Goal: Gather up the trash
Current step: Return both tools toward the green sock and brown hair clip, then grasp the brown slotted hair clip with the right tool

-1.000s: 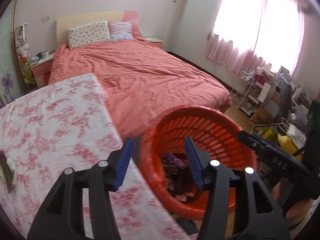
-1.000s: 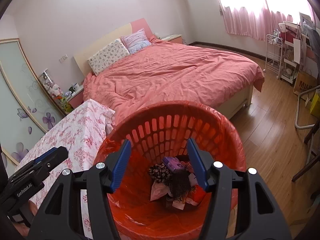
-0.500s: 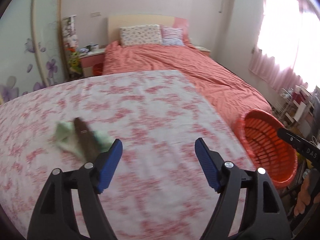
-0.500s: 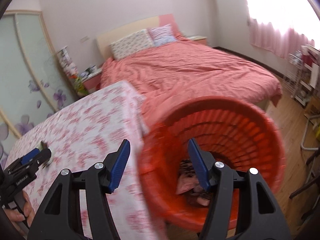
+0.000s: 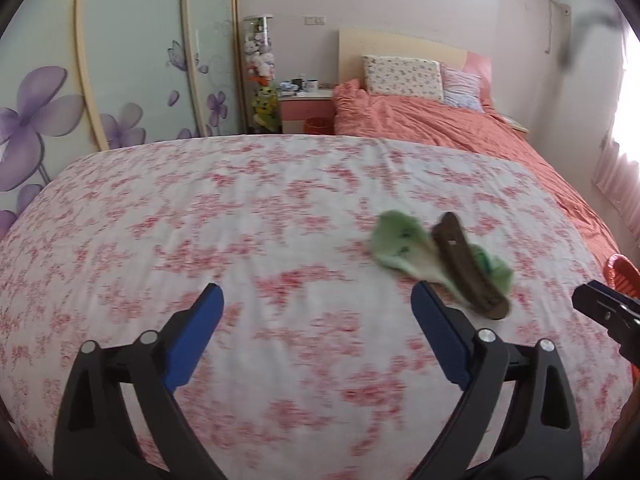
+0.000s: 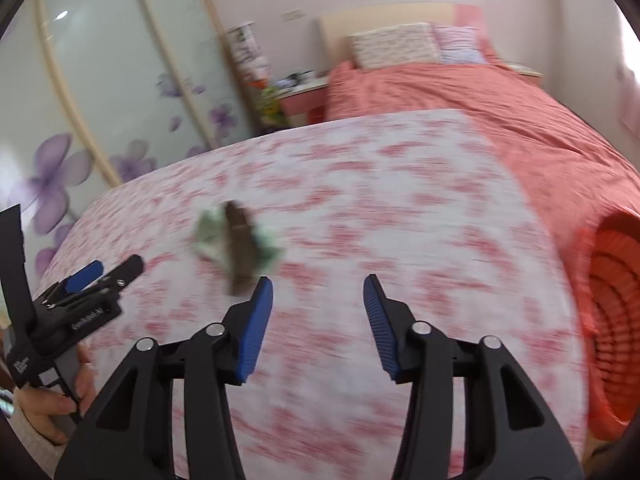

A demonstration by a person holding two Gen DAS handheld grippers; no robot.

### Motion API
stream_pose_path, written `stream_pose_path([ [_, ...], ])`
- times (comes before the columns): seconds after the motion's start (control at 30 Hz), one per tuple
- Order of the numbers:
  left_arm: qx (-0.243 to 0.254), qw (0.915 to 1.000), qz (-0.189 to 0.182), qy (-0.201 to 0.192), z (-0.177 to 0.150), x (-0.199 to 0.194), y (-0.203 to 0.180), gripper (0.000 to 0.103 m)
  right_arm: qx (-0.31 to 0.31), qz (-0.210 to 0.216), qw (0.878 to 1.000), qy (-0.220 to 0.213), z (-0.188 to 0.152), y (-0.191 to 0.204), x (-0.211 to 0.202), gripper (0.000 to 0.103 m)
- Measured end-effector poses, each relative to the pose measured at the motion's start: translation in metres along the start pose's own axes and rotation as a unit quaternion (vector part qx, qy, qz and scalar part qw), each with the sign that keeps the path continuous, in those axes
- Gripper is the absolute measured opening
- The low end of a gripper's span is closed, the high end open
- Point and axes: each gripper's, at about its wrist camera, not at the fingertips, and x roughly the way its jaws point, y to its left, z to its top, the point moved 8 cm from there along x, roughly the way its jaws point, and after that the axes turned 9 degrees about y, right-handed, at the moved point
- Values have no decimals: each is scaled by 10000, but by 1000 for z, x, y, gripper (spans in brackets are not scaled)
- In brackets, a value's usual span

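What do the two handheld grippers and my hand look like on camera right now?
Both the left gripper and the right gripper have black plastic frames with triangular cut-outs, silver pivot bolts and blue ribbed pads on the fingers. The right view shows small white lettering on the left gripper's body and a bare hand with a light sleeve.

Both tongs swung from basket [image 6: 612,320] to tbl, wrappers [image 5: 440,260] closer

A white tablecloth [image 5: 280,216] is showing a red floral print. On it, a pale green wrapper [image 5: 396,244] is lying under a dark brown strip [image 5: 468,272]. At the far right an orange-red basket [image 6: 612,320] is glowing, and beyond, a salmon-pink bedspread [image 5: 440,128] is spreading. Purple flowers are decorating the pale wardrobe doors [image 5: 132,80].
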Motion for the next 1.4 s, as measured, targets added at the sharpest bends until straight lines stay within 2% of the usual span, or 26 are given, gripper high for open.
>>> stream_pose_path([
  [0.13, -20, 9999, 111, 128, -3, 8, 20, 98, -207, 74, 9997, 132, 11, 31, 25, 43],
  [0.4, -185, 9977, -168, 635, -10, 35, 31, 99, -464, -433, 9966, 521, 19, 45, 71, 43],
  [0.53, -198, 9971, -225, 707, -12, 41, 30, 99, -636, -698, 9939, 574, 16, 46, 78, 41],
  [0.57, -206, 9970, -228, 716, -12, 41, 30, 99, -746, -870, 9918, 571, 16, 47, 79, 35],
  [0.7, -214, 9971, -218, 701, -12, 39, 28, 99, -711, -758, 9933, 506, 13, 43, 69, 34],
  [0.9, 56, 9971, -143, 750, -11, 39, 5, 99, -583, -794, 9949, 195, 11, 28, 41, 34],
  [1.07, 78, 9947, -706, 747, -4, 38, -32, 99, -359, -1079, 9935, 101, 8, -3, 31, 34],
  [1.23, 292, 9913, -1105, 646, 7, 39, -81, 98, 42, -1273, 9916, 213, 2, -44, 29, 34],
  [1.3, 360, 9903, -1124, 730, 8, 45, -96, 91, 175, -1308, 9910, 222, 0, -57, 26, 34],
  [1.37, 448, 9887, -1151, 853, 9, 53, -110, 73, 253, -1315, 9907, 225, 0, -63, 25, 34],
  [1.4, 473, 9882, -1128, 925, 8, 57, -114, 67, 269, -1318, 9907, 222, -1, -65, 24, 34],
])
